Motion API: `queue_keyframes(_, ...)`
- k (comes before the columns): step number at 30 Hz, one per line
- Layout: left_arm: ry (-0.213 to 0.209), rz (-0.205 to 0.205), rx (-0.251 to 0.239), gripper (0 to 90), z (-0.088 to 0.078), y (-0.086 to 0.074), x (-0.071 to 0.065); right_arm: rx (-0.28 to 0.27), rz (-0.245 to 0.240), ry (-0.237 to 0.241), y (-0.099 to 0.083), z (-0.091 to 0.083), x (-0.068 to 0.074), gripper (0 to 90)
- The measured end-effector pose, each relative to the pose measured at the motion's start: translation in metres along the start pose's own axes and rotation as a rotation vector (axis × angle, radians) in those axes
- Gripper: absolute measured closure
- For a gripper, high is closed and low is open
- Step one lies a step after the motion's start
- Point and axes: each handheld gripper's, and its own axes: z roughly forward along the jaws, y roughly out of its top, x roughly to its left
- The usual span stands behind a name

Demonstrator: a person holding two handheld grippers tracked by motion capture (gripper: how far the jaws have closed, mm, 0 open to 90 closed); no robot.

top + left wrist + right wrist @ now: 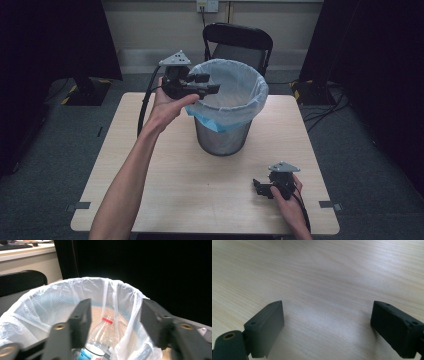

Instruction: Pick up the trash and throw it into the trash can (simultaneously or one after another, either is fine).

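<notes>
Step in hand: a plastic bottle point(101, 340) is judged to have been dropped into the waste bin point(227, 107); the release appears complete.
Bottle: seen in the left gripper view down inside the bin's white liner point(62, 297), red ring at the neck, apart from both jaws.
Bin: stood on the table point(175, 180) towards its far edge, about midway along it.
Left gripper point(207, 83): held above the bin's rim on the left side, jaws parted, nothing between the pads.
Right gripper point(258, 187): rested near the table's near right corner, jaws spread wide over bare wood, nothing gripped.
Next move: the left gripper should be drawn back clear of the liner so the rim is not snagged.
</notes>
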Motion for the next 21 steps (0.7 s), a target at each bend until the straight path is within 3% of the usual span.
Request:
queue_keyframes(8,-0.006,-0.038,-0.035,18.2,-0.004,-0.003,0.001,0.0,0.0,0.0,0.0,0.0,0.0,10.9)
queue_keyframes(12,-0.017,-0.047,-0.045,22.3,-0.008,-0.003,0.0,0.0,0.0,0.0,0.0,0.0,0.0,10.9)
queue_keyframes(21,-0.006,-0.068,-0.045,16.4,-0.021,-0.008,0.005,0.0,0.0,0.0,0.0,0.0,0.0,10.9)
